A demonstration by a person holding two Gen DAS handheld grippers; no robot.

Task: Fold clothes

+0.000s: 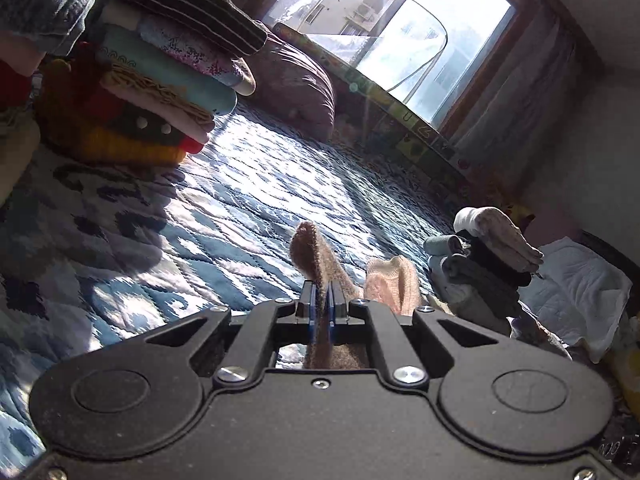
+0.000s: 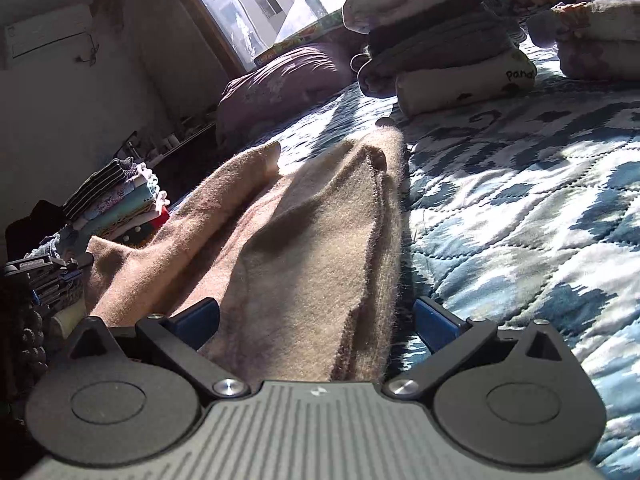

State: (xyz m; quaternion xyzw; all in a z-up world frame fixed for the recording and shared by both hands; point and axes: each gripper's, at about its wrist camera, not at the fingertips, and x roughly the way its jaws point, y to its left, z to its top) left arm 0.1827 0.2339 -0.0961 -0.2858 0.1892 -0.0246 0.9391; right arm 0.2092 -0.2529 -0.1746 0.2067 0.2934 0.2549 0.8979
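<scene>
A fuzzy tan-brown garment (image 2: 296, 240) lies bunched on the blue-and-white quilted bed (image 2: 520, 208). In the left wrist view my left gripper (image 1: 322, 300) is shut on a fold of this brown garment (image 1: 310, 252), which sticks up past the blue pads; a pinkish part of it (image 1: 394, 284) rises just to the right. In the right wrist view my right gripper (image 2: 316, 322) stands open, its blue fingers (image 2: 434, 324) wide apart on either side of the garment, which runs between them. The left gripper's black body (image 2: 44, 280) shows at the far left edge.
A tall stack of folded clothes (image 1: 160, 68) sits at the upper left of the left view, a smaller pile (image 1: 492, 256) at right. Folded piles (image 2: 436, 40) also stand ahead of the right gripper. A purple pillow (image 1: 296, 88) and a window (image 1: 380, 36) lie beyond.
</scene>
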